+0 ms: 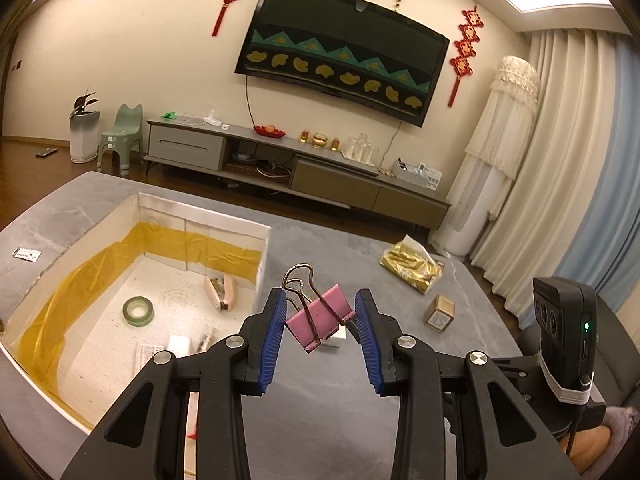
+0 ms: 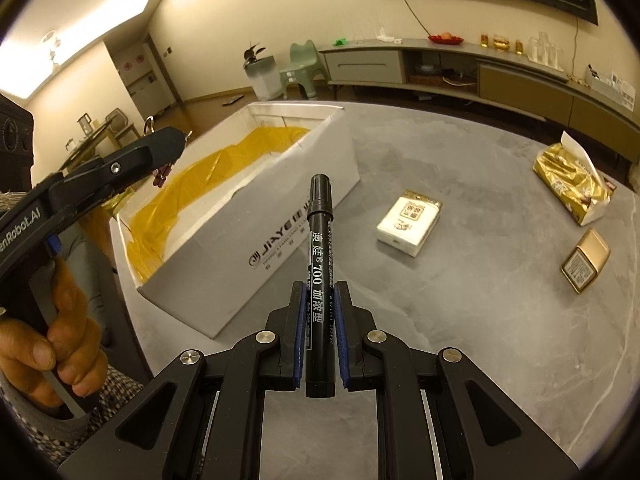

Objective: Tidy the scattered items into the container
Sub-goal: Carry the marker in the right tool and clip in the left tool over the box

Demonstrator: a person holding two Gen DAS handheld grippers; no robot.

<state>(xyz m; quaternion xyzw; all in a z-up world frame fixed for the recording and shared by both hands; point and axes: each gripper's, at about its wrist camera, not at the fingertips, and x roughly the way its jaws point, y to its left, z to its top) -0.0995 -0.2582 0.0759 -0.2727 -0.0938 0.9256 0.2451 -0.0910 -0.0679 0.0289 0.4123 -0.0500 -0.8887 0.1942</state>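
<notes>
Your left gripper point(image 1: 320, 320) holds a pink binder clip point(image 1: 318, 320) between its blue pads point(image 1: 273, 344), wire handles pointing up and away. Just left of it the white box point(image 1: 202, 224), lined with yellow film, sits toward the worktop's point(image 1: 320, 420) left edge and holds a green tape roll point(image 1: 138, 311), a stapler point(image 1: 221, 291) and some papers. Toward the right edge lie a gold tissue pack point(image 1: 412, 268) and a small gold box point(image 1: 439, 313), well apart from the clip.
</notes>
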